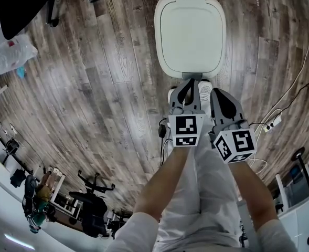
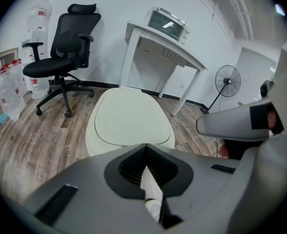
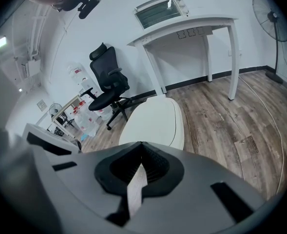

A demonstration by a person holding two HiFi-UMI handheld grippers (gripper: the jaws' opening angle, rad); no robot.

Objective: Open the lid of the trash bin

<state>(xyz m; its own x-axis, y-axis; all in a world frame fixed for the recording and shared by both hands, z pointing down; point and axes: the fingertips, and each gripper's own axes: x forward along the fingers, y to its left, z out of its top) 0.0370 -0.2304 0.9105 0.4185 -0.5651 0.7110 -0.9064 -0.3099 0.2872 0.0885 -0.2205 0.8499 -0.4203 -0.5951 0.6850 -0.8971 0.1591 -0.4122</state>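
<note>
Nothing of the job is done yet. The trash bin point(image 1: 190, 35) stands on the floor straight ahead of the person, and its pale lid point(image 1: 190, 20) lies flat and shut. The left claw point(image 1: 188, 85) hangs just short of the bin's near edge, with its jaws pressed together and nothing between them. The right claw point(image 1: 220, 96) is close beside it and a little further back, also closed and empty. Neither claw touches the bin. Judging from this, the whole task is left: reach the lid's front edge and lift it.

The floor point(image 1: 91, 98) is grey-brown wood plank. At far left lie clear plastic bags point(image 1: 10, 51), with a black office chair point(image 2: 65, 43) nearby. Behind the bin a white bench point(image 2: 158, 45) against the wall carries a small oven point(image 2: 167, 23). A standing fan point(image 2: 227, 81) is to its right. White cables point(image 1: 272, 122) trail across the floor at far right.
</note>
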